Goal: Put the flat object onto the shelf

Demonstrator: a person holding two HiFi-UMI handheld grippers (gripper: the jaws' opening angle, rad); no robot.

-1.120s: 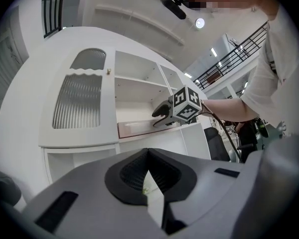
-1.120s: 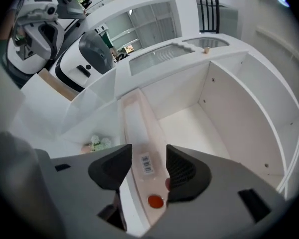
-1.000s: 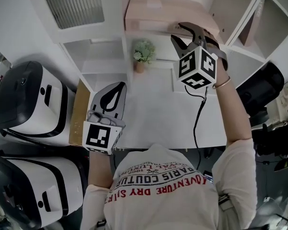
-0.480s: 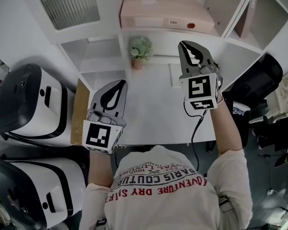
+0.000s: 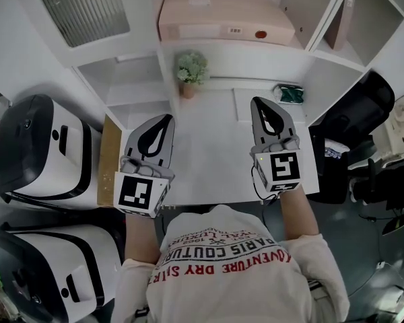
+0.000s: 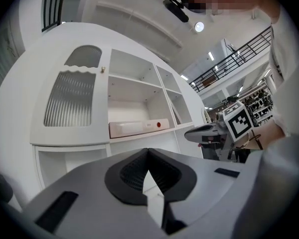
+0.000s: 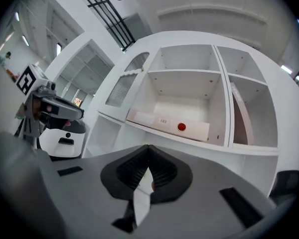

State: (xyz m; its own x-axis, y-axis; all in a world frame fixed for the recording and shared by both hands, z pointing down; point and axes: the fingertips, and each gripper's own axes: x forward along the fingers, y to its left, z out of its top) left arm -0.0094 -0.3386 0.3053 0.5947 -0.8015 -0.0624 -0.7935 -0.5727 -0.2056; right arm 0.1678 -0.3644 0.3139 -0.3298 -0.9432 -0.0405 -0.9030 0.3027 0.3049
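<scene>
Flat box lies lengthwise along the shelf.

I read matt pale cardboard on the flat box, smooth white paint on the shelf, ribbed glazing in the cabinet door, matt grey plastic on the left gripper and right gripper, black ridged pads, and glossy white-and-black plastic on the machines.
</scene>
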